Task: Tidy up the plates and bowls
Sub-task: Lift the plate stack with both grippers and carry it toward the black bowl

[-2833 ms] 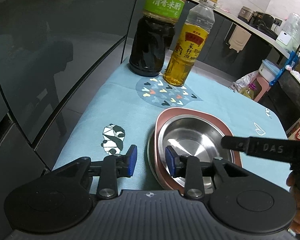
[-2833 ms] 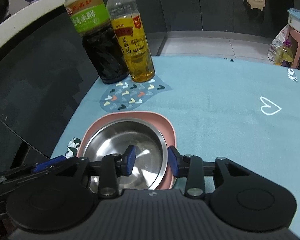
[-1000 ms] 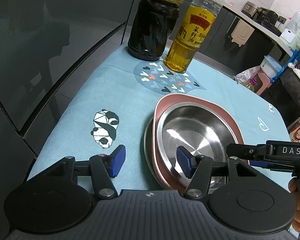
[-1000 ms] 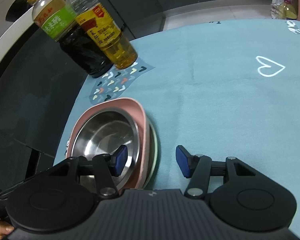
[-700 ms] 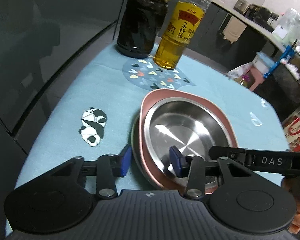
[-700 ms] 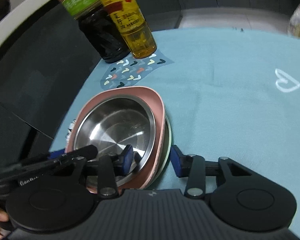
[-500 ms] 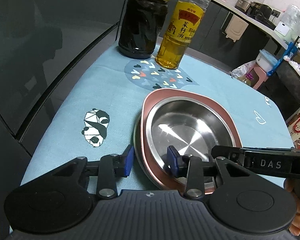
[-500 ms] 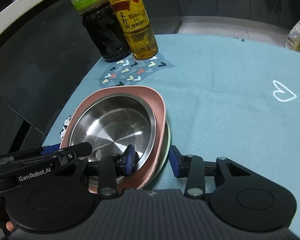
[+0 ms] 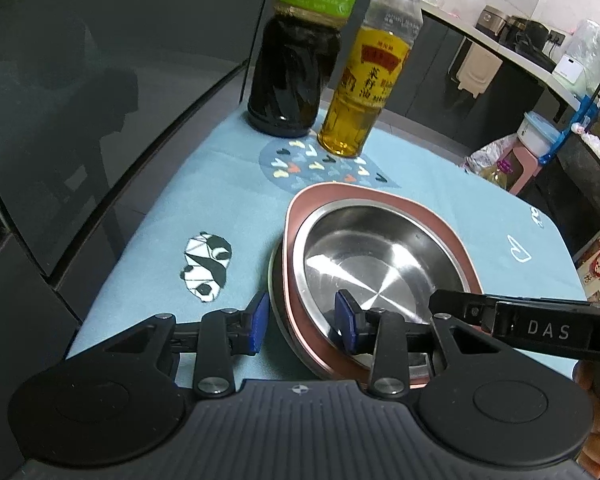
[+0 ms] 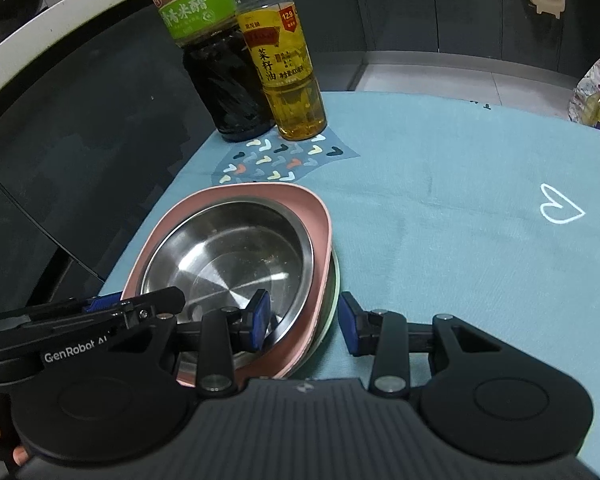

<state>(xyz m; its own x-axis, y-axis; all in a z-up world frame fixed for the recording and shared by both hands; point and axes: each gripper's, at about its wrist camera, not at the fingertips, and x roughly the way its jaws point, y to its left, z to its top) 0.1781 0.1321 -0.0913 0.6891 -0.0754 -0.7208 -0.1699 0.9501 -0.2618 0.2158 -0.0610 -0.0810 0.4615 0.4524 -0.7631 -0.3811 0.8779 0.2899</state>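
Left claw [image 9: 302, 322] has just closed in and pinches the near-left rim of the stack: round steel bowl [image 9: 376, 256] nested in a rounded pink plate [image 9: 380, 202] on a pale plate beneath; right claw [image 10: 304, 322] likewise has just closed in, pinching the near-right rim. Stack sits on the blue-clothed table [image 10: 440, 220], near-left, with a dark vinegar bottle [image 10: 224, 92] and yellow oil bottle [image 10: 290, 88] beyond. I'd lift both sides evenly, keep it level so the bowl doesn't slide, and steer clear of the bottles.
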